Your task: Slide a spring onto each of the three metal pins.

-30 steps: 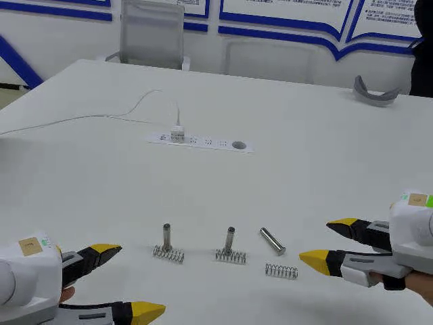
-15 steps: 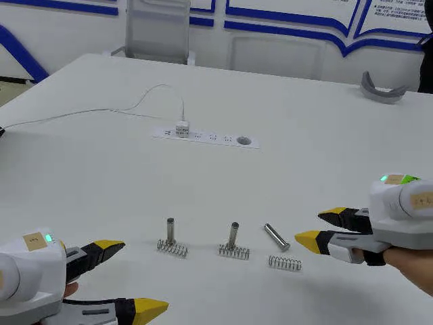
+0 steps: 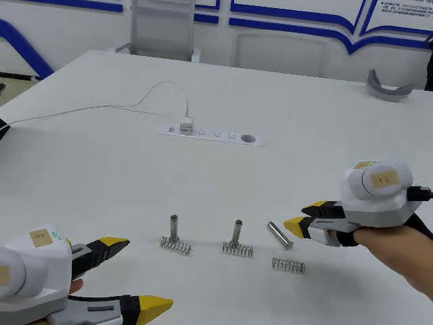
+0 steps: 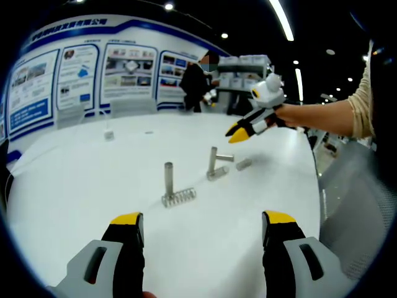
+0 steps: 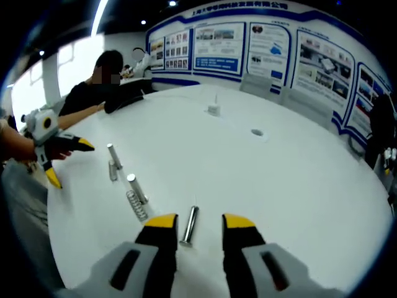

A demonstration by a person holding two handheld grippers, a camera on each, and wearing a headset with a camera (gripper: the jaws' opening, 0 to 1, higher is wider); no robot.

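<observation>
The right claw (image 3: pixel 298 217) has come in toward the row of parts since a second ago. Its yellow tips, wider apart then, now leave only a narrow gap with nothing pinched in it. The lying pin (image 3: pixel 279 235) rests flat on the white table (image 3: pixel 304 156) just under those tips. In the right gripper view it shows in the gap between the two jaws (image 5: pixel 189 225), though I cannot tell whether they touch it. A loose spring (image 3: pixel 288 265) lies just beside that pin, on the person's side. Beyond the right claw's tips stand the middle pin (image 3: pixel 237 231) and the far pin (image 3: pixel 174 227), both upright. The second spring (image 3: pixel 237 250) and third spring (image 3: pixel 176 244) lie at their feet. The left claw (image 3: pixel 135 274) is spread wide and empty, low over the table, well apart from the far pin.
</observation>
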